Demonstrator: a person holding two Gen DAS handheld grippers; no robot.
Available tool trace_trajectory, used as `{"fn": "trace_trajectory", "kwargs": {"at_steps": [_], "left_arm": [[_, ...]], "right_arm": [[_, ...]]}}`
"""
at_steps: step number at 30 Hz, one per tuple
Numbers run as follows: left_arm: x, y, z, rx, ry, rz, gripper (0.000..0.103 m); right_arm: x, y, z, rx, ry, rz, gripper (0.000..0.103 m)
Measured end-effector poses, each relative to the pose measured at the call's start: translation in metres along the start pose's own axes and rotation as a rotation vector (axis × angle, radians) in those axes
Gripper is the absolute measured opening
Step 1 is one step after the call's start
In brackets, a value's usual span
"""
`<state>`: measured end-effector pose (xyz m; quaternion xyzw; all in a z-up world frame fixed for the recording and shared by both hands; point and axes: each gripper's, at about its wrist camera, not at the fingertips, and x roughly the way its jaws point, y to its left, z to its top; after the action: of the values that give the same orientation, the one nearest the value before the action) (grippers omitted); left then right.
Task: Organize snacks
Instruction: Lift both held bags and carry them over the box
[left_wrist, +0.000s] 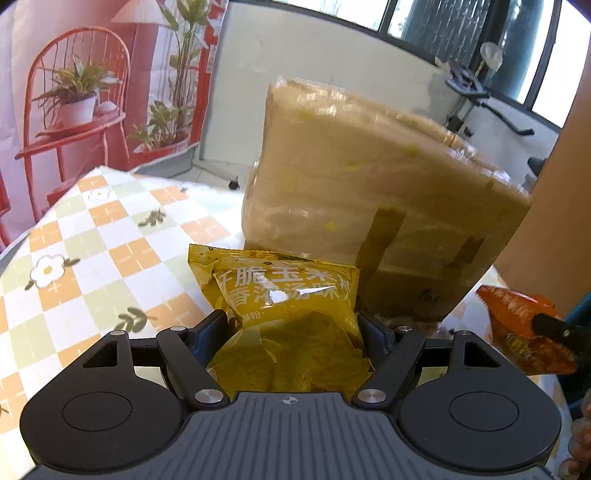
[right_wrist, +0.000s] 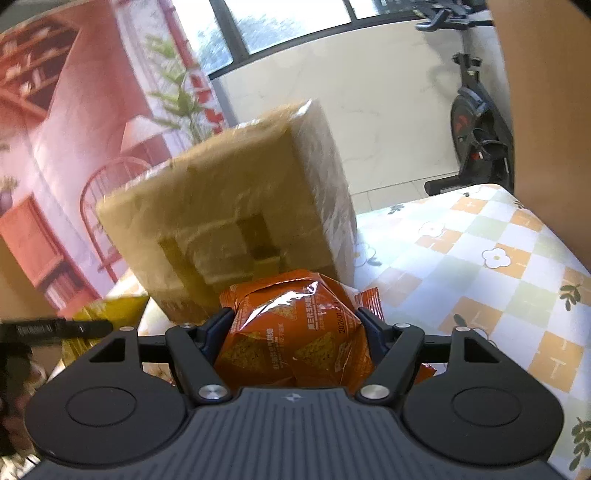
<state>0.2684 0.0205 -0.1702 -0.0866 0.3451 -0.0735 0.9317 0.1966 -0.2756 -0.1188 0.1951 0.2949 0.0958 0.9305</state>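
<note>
In the left wrist view a yellow snack packet (left_wrist: 291, 321) with printed characters sits between the fingers of my left gripper (left_wrist: 291, 325), which is shut on it. A tape-wrapped brown cardboard box (left_wrist: 373, 192) stands just beyond it. In the right wrist view my right gripper (right_wrist: 295, 325) is shut on an orange snack packet (right_wrist: 295, 328), which bulges between the pads. The same box (right_wrist: 236, 218) rises right in front of it. The orange packet (left_wrist: 524, 328) also shows at the right edge of the left wrist view. The yellow packet (right_wrist: 107, 310) peeks in at the left of the right wrist view.
The table carries a checked cloth with flowers (left_wrist: 92, 251) in orange, green and white. A red-toned backdrop with a chair and plants (left_wrist: 74, 92) hangs behind. An exercise bike (right_wrist: 476, 122) stands on the floor by the window. A person's arm (right_wrist: 546, 122) crosses the right edge.
</note>
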Motion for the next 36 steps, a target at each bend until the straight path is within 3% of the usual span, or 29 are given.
{"fn": "trace_trajectory", "kwargs": {"at_steps": [13, 19, 28, 36], "left_arm": [[-0.05, -0.013, 0.043, 0.046, -0.194, -0.002, 0.079], [-0.055, -0.023, 0.065, 0.077, -0.221, -0.006, 0.079], [-0.048, -0.042, 0.105, 0.126, -0.277, -0.05, 0.079], [-0.007, -0.05, 0.136, 0.14, -0.274, -0.11, 0.079]], "right_arm": [[-0.06, 0.013, 0.057, 0.026, -0.226, 0.096, 0.073], [-0.065, 0.025, 0.081, -0.02, -0.281, 0.117, 0.073], [-0.029, 0.049, 0.124, -0.072, -0.305, 0.196, 0.073], [0.03, 0.056, 0.154, -0.042, -0.29, 0.222, 0.073]]}}
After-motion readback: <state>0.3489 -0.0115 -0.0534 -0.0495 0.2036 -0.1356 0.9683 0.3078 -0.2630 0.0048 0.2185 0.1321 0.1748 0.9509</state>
